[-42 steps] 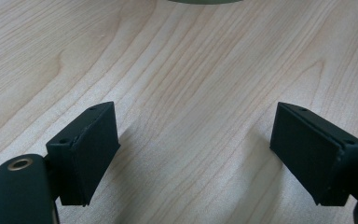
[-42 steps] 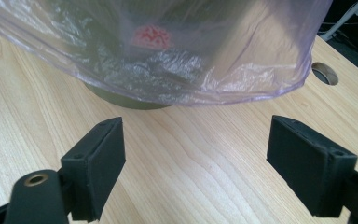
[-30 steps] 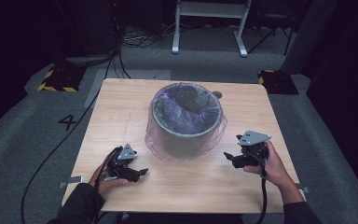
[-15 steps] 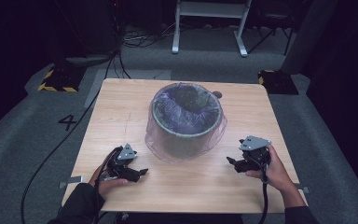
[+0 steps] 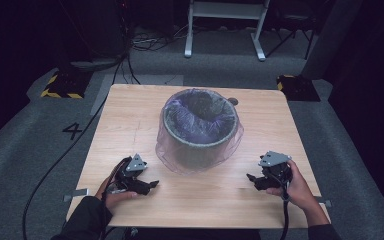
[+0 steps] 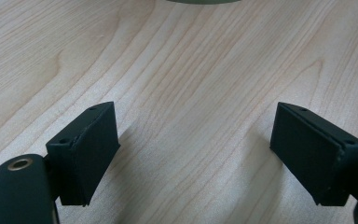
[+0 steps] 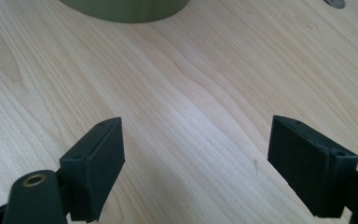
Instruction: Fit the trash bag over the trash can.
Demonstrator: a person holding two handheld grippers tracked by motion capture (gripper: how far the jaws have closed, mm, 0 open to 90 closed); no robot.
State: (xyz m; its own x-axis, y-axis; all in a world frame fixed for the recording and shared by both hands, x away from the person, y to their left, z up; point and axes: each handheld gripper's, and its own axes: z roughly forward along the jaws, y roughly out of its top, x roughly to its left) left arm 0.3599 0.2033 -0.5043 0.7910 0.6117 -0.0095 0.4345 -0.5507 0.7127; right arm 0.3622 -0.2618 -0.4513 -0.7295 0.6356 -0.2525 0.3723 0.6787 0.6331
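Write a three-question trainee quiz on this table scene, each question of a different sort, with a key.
1. True or false: the bin has a translucent bag draped over its rim.
2. The left gripper is: A open with nothing between its jaws, B shut on the bag, C inside the bin.
3. What surface lies under the right gripper?

Key: 1 true; 2 A; 3 the wooden table.

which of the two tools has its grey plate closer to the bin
The left tool: its grey plate sits just off the bag-lined bin. The right tool lies farther out, with more bare table between.
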